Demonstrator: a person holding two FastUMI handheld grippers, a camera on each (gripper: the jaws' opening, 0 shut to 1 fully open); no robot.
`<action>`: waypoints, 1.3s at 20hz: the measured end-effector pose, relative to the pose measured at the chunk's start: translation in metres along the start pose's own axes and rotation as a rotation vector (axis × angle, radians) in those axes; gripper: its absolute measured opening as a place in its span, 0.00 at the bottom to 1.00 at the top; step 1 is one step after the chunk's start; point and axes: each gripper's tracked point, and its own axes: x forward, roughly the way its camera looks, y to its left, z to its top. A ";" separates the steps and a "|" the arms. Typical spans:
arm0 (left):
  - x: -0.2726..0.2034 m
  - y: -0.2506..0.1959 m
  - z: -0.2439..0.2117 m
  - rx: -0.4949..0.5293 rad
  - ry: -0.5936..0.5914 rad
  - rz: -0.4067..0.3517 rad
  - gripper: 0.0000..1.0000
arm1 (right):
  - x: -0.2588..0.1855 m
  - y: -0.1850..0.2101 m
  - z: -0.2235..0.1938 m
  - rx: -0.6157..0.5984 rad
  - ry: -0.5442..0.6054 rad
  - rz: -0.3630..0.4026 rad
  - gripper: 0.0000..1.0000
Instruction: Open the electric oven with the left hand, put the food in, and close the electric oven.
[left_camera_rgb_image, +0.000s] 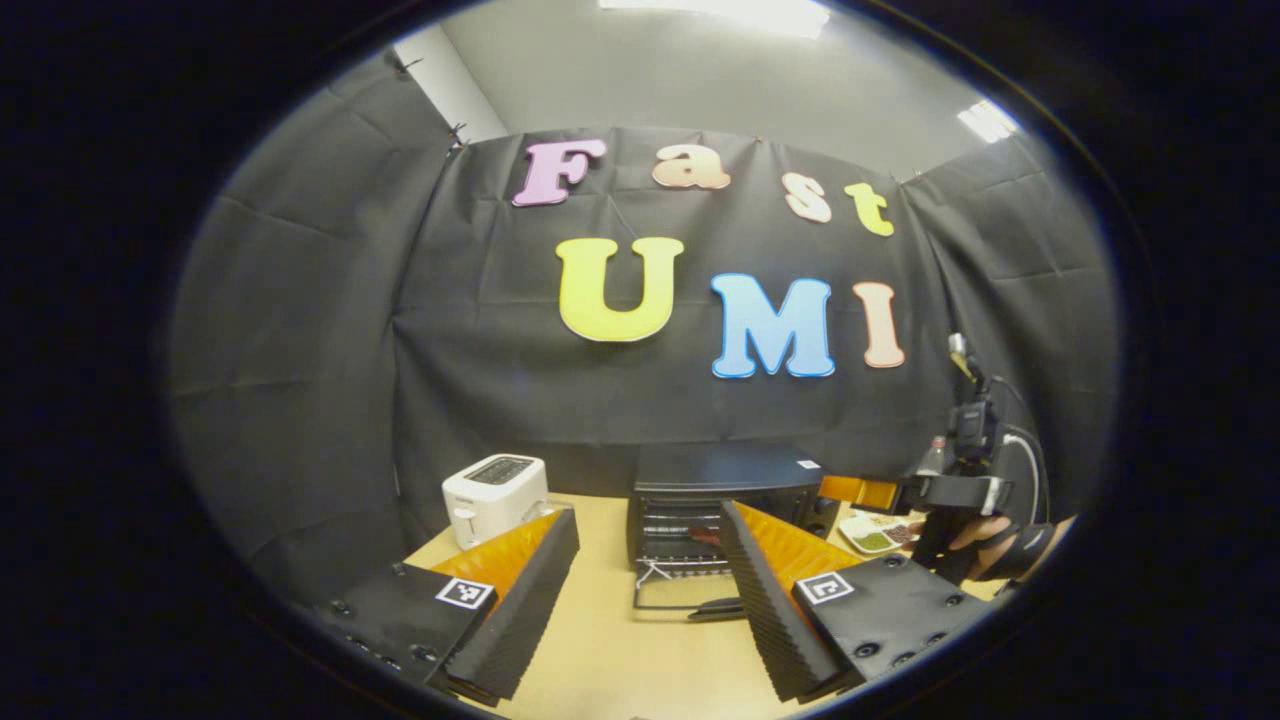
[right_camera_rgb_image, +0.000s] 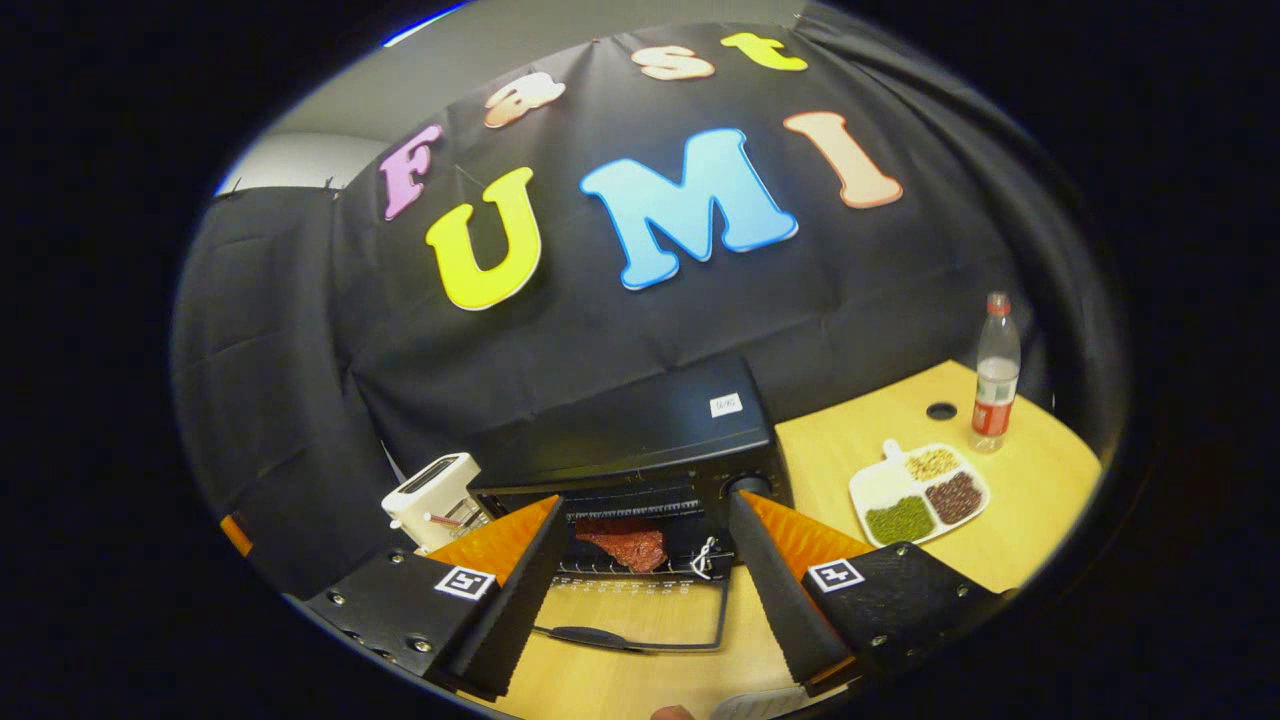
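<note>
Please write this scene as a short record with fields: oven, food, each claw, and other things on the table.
oven: black, on the table, door folded down open
food: reddish piece lying on the rack inside the oven
left claw: open, empty, facing the oven
right claw: open, empty, in front of the open door
toaster: white, left of the oven
plate: divided, holds beans, right of the oven
bottle: upright behind the plate
</note>
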 end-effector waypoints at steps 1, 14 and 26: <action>-0.001 -0.011 -0.003 0.002 0.001 -0.002 0.97 | -0.015 -0.003 0.009 -0.027 -0.017 0.005 0.98; 0.003 -0.124 -0.071 0.077 0.076 0.033 0.98 | -0.165 -0.089 0.064 -0.209 -0.197 -0.062 0.98; 0.089 -0.128 -0.221 0.010 0.383 -0.049 0.97 | -0.170 -0.109 0.095 -0.218 -0.238 -0.200 0.98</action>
